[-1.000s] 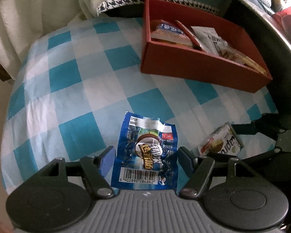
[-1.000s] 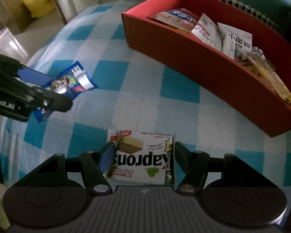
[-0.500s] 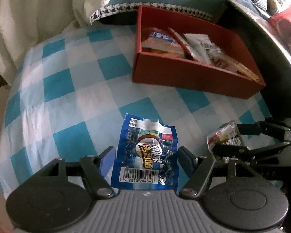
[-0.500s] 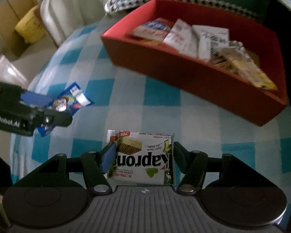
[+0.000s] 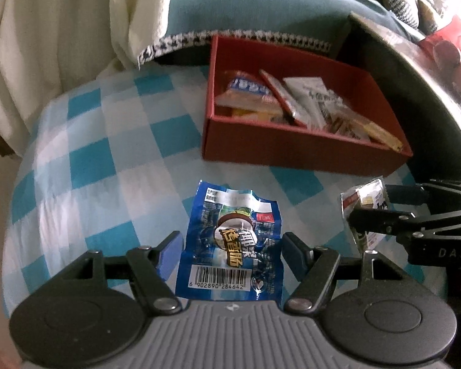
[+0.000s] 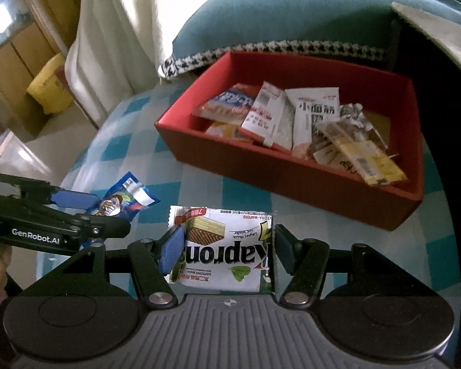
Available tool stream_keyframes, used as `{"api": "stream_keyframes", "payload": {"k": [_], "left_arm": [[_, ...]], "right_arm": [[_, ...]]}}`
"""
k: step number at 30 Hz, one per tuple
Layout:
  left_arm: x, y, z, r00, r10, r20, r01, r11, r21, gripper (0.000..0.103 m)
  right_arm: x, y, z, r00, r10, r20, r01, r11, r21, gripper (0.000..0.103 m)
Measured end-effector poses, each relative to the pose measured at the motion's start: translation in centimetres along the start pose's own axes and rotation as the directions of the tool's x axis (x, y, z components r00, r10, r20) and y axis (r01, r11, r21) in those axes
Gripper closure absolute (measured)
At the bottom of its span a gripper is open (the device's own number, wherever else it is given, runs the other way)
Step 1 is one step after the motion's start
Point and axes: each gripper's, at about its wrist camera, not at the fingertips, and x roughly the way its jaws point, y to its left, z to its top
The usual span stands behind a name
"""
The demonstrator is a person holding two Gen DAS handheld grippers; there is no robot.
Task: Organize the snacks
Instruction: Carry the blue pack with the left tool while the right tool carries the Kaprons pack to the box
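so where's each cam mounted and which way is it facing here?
Left wrist: on the left claw, angled down along its fingers at the blue sausage packet it grips, the checked cloth and red box beyond; the right claw enters at right.
Right wrist: on the right claw, angled down at the Kaprons wafer pack it grips; the left claw enters at left.
Shared: both packets, red box, cloth, teal cushion.

Glossy foil and film wrappers over soft matt cloth.
You see a crinkled, shiny blue foil snack packet (image 5: 232,243) and a smooth white plastic-film wafer pack (image 6: 224,250), above a matt blue-and-white checked cotton cloth (image 5: 101,166); the red cardboard box (image 6: 295,184) looks finely ribbed and dull, and your black gripper fingers (image 6: 144,264) are matt plastic with bright metal rivets.
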Motion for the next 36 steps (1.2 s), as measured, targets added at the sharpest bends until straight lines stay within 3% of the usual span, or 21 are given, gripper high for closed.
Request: {"api": "stream_keyframes", "payload": {"k": [36], "left_arm": [[-1.5,-4.9,5.7,0.986,-0.027,0.163,0.017,0.998,0.058,0.039]], "right_arm": [[-4.5,-3.3,4.3,0.978,0.001,0.209,-0.02,0.996,0.087,0.033]]}}
